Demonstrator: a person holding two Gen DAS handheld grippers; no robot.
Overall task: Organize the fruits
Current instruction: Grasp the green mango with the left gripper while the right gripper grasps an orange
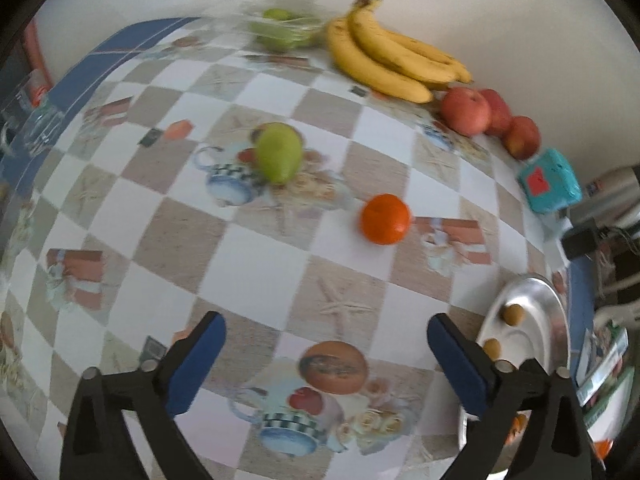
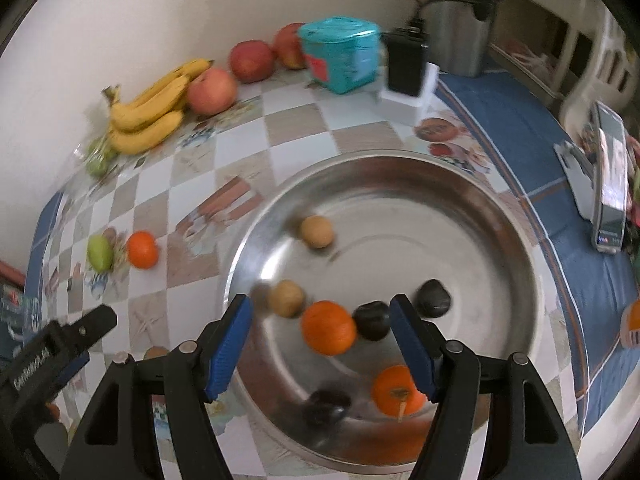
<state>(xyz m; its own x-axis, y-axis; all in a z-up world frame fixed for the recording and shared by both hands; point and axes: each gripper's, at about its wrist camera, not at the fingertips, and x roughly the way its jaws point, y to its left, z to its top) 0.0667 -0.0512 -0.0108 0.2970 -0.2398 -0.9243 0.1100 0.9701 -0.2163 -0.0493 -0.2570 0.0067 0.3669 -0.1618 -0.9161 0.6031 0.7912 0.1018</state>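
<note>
My left gripper is open and empty above the checkered tablecloth. Ahead of it lie an orange and a green pear. My right gripper is open over the steel bowl, with an orange in the bowl between its fingers, not gripped. The bowl also holds another orange, two tan fruits, and three dark fruits. The left gripper shows at the left of the right wrist view.
Bananas, three apples, a bag of green fruit and a teal box line the wall. A black charger on a white block and a phone stand sit on the right.
</note>
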